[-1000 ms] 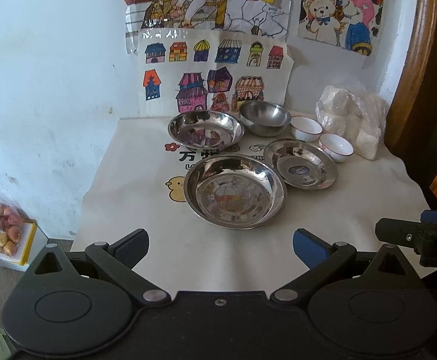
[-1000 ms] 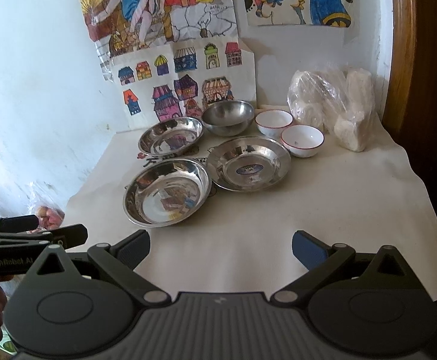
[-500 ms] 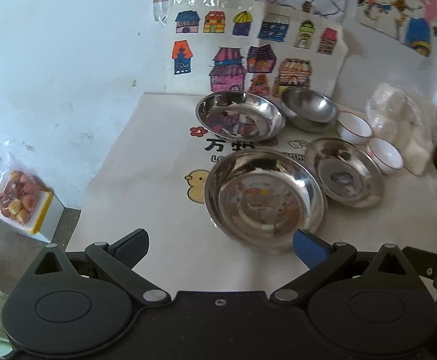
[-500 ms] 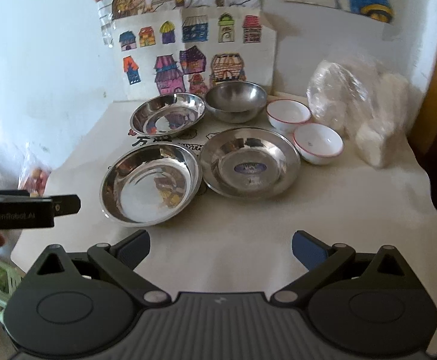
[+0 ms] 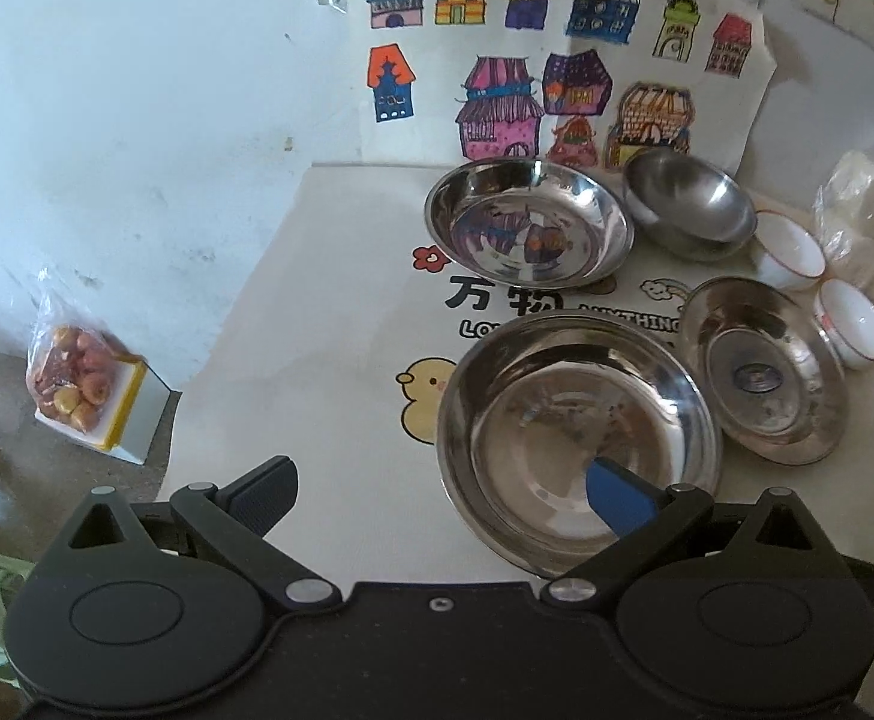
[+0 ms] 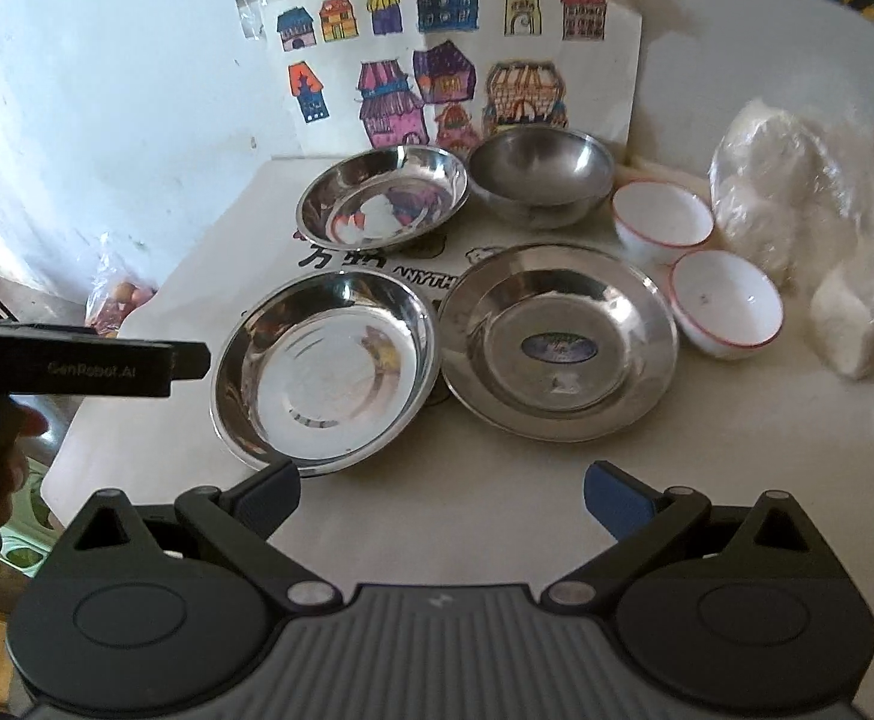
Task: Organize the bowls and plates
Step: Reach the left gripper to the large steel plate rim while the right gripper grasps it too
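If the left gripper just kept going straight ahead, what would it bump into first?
Probably the near steel plate: the left gripper is open, and its right finger already overlaps that plate's near rim. Its height above the plate is unclear, so it might pass just over it.

You have bare tablecloth [image 5: 317, 312] left of the dishes; on the right, two white bowls [image 6: 724, 303] and plastic bags [image 6: 808, 210] crowd the flat steel plate [image 6: 556, 342].

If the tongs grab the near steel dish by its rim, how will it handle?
The near steel dish looks thin and polished, so probably light, stiff and slippery. Its sloped rim may let it tilt or slide from the left tongs.
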Tool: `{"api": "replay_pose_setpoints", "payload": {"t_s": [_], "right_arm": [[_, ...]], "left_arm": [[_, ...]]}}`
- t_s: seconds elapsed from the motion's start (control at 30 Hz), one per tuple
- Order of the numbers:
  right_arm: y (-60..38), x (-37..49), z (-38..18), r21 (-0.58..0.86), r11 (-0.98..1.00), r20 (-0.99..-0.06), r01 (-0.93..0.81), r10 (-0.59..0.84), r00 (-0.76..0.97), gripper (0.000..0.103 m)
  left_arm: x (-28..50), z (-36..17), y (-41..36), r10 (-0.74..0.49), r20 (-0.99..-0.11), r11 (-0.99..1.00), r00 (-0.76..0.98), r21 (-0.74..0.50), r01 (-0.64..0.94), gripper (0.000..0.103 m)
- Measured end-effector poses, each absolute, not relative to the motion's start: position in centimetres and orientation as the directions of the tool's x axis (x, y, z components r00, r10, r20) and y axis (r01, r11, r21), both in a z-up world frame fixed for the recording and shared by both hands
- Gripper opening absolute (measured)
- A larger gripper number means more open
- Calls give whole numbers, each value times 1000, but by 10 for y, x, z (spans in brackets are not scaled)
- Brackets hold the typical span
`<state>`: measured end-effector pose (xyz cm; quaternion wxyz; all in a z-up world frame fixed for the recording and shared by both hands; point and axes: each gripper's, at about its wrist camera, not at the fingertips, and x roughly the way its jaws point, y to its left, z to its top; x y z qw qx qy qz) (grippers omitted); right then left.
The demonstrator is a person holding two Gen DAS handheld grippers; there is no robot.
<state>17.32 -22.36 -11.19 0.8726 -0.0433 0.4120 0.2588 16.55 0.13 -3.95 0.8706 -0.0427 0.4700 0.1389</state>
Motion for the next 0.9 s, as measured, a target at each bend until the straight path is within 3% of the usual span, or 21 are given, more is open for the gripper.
{"api": "replay_pose_setpoints", "payload": {"t_s": [0.57,0.9], "right_arm": [[-174,228,-120,196,925,-743,-325,357,567,103],[-133,293,-118,208,942,-729,-264,329,600,103]], "left_arm": [[259,-61,60,97,-854,993,511,51,-104,102],[328,-73,104,93,-847,995,523,54,-89,102]]}}
